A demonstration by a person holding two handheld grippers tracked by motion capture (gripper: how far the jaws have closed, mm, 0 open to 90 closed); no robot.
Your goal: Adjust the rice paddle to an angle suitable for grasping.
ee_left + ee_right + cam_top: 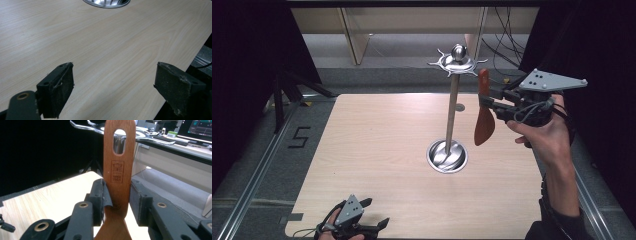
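Right gripper is raised at the right side of the table, its jaws pressed against both sides of a wooden spatula. Spatula hangs upright in the high view, handle end up and broad blade down, clear of the tabletop, just right of the metal stand's pole. In the right gripper view the spatula shows a slotted hole near the handle end and a stamped mark below it, with the stand's hooked top ring visible behind. Stand has a round metal base near the table centre and a ball finial above the ring. Left gripper rests low at the near left table edge, held by a hand; jaws spread wide, nothing between them, bare wood beneath
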